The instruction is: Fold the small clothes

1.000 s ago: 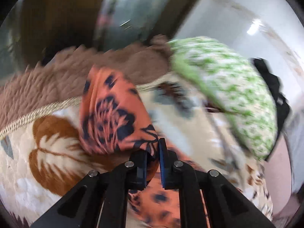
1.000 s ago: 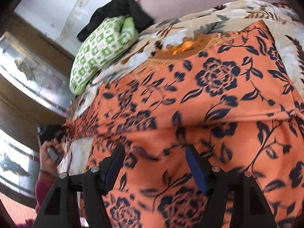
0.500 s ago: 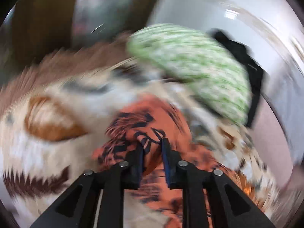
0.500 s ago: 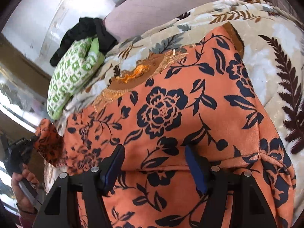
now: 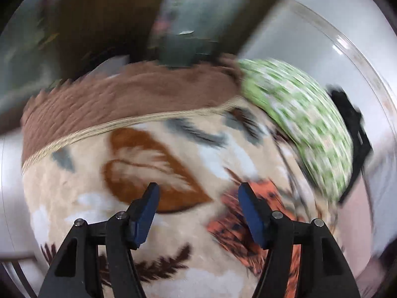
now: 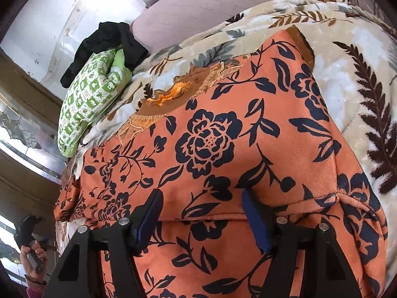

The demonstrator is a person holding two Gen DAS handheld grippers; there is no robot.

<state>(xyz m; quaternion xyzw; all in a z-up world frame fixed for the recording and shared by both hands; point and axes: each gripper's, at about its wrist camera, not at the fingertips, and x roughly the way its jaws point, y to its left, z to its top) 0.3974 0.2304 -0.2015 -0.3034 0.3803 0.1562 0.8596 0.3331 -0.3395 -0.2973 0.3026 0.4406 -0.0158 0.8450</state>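
Note:
An orange garment with a dark blue flower print [image 6: 223,136] lies spread on a leaf-patterned blanket [image 6: 347,79], with a folded edge running across just beyond my right fingertips. My right gripper [image 6: 199,198] hovers open over that edge, and its pads do not pinch the cloth. In the blurred left wrist view, a corner of the orange garment [image 5: 228,223] lies on the blanket beside the right finger. My left gripper [image 5: 197,193] has its jaws opening, with only blanket between them. A person's hand [image 6: 32,255] on the left gripper's handle shows at the right wrist view's lower left.
A green-and-white patterned pillow [image 6: 91,104] lies at the head of the bed, also seen as the pillow [image 5: 305,129], with a black cloth [image 6: 109,44] behind it. The blanket's brown plush border [image 5: 124,99] runs along the far edge. Dark wood panelling and a white wall stand beyond.
My left gripper was shut on the garment's corner, carried it across, then opened and let it drop on the blanket. My right gripper shifted over the garment, then held still, open.

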